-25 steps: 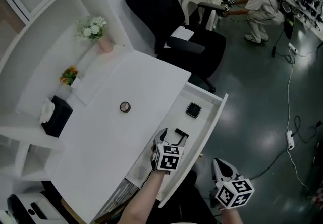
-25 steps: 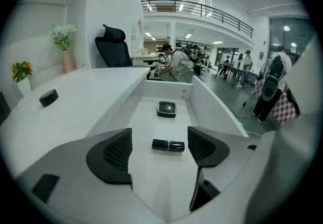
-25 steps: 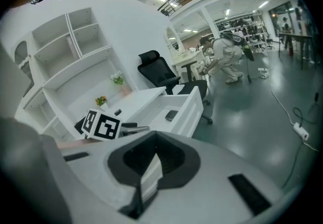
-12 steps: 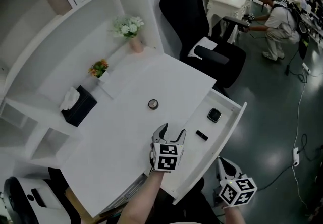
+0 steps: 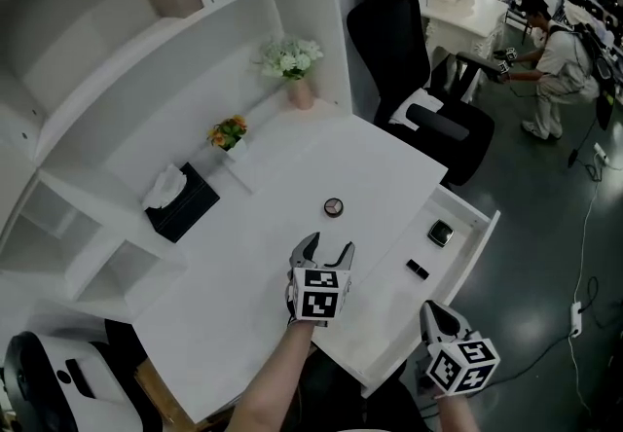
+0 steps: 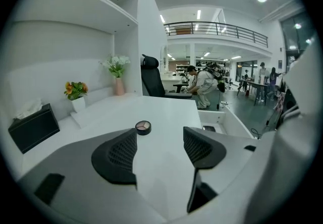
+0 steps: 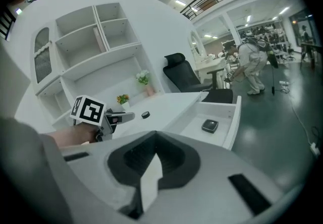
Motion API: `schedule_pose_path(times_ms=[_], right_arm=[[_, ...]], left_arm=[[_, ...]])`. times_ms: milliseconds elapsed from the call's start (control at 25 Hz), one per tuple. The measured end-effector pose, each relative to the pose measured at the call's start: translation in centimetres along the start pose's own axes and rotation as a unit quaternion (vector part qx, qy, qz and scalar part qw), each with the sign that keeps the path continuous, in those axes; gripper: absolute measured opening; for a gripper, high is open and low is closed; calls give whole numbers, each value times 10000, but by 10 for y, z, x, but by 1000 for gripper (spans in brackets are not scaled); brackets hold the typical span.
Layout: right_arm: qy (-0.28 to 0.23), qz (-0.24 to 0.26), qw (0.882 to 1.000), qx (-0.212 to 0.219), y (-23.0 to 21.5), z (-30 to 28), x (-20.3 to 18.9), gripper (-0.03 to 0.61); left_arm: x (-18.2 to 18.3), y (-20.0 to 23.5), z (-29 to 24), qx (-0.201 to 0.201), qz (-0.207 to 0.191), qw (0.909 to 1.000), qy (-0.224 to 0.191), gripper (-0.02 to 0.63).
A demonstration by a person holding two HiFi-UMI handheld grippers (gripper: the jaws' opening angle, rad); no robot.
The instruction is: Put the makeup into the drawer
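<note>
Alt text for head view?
From above: the left gripper, jaws open, empty, just narrowed, hangs over a white desk short of a round compact. The open drawer at right holds a square compact and a black stick; the shut right gripper is nearby.

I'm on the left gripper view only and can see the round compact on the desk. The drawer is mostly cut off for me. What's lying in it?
Observer: Two things lie in the open drawer: a square black compact toward the far end and a small black stick-shaped item nearer the person.
Operator: Where's the right hand-held gripper, and does it hold anything?
Observer: The right hand-held gripper is by the drawer's outer wall, toward the person's end. Its jaws are together with nothing between them.
</note>
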State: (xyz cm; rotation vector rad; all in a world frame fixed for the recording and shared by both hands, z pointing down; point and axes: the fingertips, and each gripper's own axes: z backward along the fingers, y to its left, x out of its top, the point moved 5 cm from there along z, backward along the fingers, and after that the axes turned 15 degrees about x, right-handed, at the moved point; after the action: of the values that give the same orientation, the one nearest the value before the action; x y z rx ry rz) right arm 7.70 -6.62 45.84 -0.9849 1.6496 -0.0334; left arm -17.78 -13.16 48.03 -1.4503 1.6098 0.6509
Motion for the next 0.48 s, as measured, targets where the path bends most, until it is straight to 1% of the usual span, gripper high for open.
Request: schedule_pose_path(times_ms=[200,360,480], right_arm=[[-51,92,9999,-35,17,-15,3,2],[-79,111,9999,-83,26,-26,5,2],[-76,133,9998,-85,28,-33,7,2]], left_arm=[[11,20,-4,-48,24,9999,-103,290],[4,27,-20,-222,26,9997,31,290],[1,31,-32,-245,-20,9996,108,290]])
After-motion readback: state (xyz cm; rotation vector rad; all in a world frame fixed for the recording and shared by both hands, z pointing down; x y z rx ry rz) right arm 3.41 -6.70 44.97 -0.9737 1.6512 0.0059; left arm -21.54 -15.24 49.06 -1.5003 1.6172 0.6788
